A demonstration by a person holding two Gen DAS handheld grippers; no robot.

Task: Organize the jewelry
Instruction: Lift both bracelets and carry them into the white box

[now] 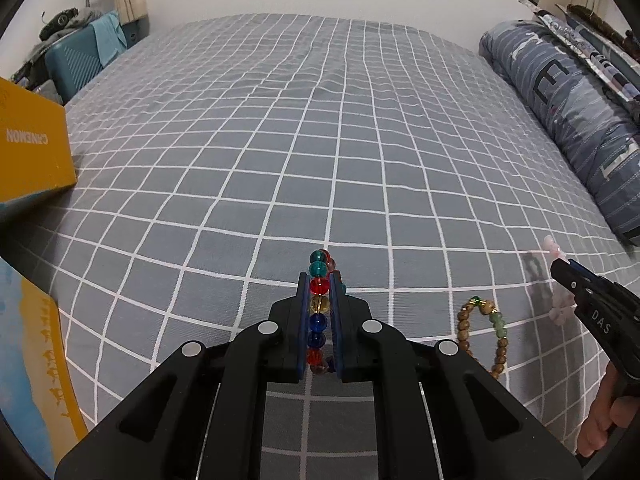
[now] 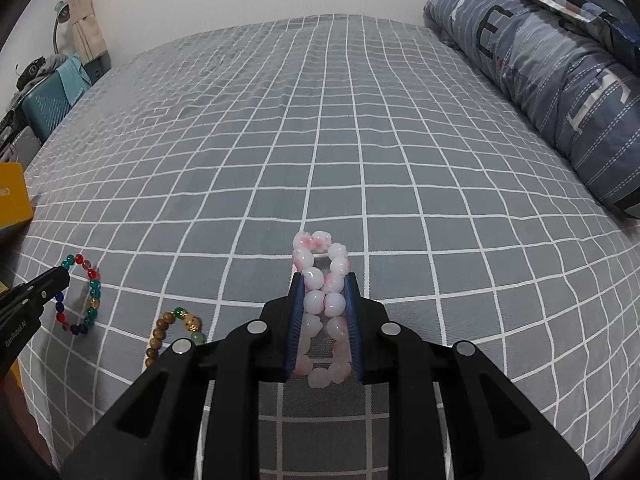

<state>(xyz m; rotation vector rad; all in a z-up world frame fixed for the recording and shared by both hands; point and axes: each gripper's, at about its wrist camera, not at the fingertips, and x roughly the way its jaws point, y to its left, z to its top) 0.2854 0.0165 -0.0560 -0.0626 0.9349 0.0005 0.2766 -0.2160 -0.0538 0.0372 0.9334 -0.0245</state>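
My left gripper (image 1: 319, 284) is shut on a bracelet of coloured glass beads (image 1: 319, 304), red, teal, blue and amber, held edge-on between the blue pads just above the bed. It also shows in the right wrist view (image 2: 86, 296), at the left gripper's tip (image 2: 60, 276). My right gripper (image 2: 323, 280) is shut on a pink and white bead bracelet (image 2: 320, 272), squeezed flat between its pads. In the left wrist view the right gripper (image 1: 560, 268) is at the far right. A wooden bead bracelet with green stones (image 1: 486, 332) (image 2: 176, 332) lies on the bed between the grippers.
The bed has a grey sheet with a white grid (image 1: 320, 140). A yellow box (image 1: 32, 152) sits at the left edge. A rolled blue-grey duvet (image 2: 560, 80) lies along the right side. A teal suitcase (image 1: 76, 68) stands beyond the bed at far left.
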